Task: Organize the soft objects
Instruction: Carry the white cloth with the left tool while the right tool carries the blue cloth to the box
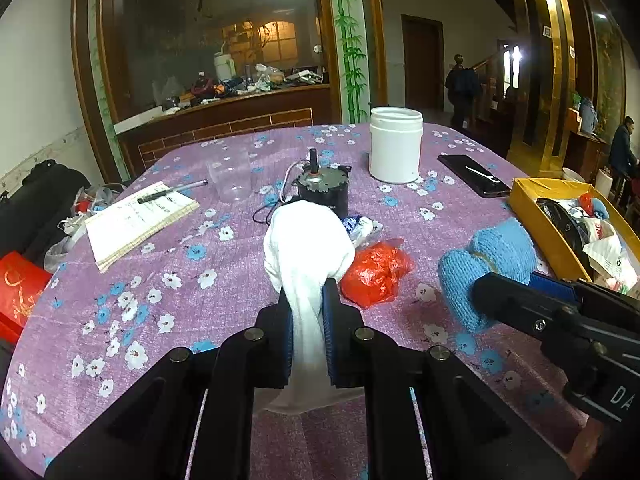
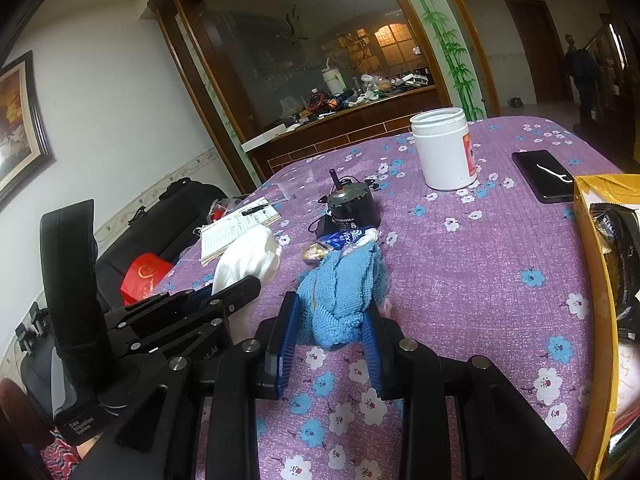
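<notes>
My left gripper (image 1: 306,294) is shut on a white cloth (image 1: 306,246), which bulges above the fingertips and hangs down between the blue pads over the purple flowered tablecloth (image 1: 160,280). My right gripper (image 2: 334,312) is shut on a blue knitted cloth (image 2: 344,284), bunched between its pads just above the table. In the left wrist view the blue knitted cloth (image 1: 488,264) and the right gripper (image 1: 504,296) sit to the right. In the right wrist view the white cloth (image 2: 248,260) and the left gripper (image 2: 236,292) are at the left.
A crumpled red plastic bag (image 1: 376,272), a small black motor (image 1: 324,188), a white jar (image 1: 395,148), a clear cup (image 1: 230,178), a notebook with pen (image 1: 136,220) and a phone (image 1: 474,175) lie on the table. A yellow box (image 1: 532,216) of items stands at the right edge.
</notes>
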`<state>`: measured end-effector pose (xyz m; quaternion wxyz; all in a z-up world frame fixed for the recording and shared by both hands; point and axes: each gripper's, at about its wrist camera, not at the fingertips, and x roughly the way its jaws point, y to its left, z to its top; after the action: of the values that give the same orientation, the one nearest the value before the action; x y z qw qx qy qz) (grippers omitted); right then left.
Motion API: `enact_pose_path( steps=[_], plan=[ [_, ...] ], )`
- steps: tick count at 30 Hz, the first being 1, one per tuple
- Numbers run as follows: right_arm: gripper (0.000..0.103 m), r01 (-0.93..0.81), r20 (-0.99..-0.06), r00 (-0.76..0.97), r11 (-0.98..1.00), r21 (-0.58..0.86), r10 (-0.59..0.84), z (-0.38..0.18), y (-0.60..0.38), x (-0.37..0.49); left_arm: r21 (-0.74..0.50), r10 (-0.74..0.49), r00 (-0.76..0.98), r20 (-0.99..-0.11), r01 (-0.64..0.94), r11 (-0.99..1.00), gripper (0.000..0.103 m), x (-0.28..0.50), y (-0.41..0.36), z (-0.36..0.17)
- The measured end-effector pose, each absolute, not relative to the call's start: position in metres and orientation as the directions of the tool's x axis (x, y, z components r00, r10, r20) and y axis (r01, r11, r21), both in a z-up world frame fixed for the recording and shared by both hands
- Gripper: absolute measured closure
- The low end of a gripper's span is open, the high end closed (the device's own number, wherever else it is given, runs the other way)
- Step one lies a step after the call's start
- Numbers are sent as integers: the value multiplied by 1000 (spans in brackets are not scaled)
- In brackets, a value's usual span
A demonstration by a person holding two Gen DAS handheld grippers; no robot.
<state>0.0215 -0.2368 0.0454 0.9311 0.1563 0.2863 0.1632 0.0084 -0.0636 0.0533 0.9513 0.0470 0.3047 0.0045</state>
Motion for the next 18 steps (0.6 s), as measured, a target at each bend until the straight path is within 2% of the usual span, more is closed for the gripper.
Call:
enact_pose_path(
  steps=[13,18],
  plan=[
    [72,-190,-463,800,892,409,383,48,-246,18,-31,-93,817,-569,92,995,93,-5,-61,80],
    [72,-169,-437,816,879,447,379,55,-258,11,-40,-141,813,-564,143,989,93,-11,-75,95]
  ],
)
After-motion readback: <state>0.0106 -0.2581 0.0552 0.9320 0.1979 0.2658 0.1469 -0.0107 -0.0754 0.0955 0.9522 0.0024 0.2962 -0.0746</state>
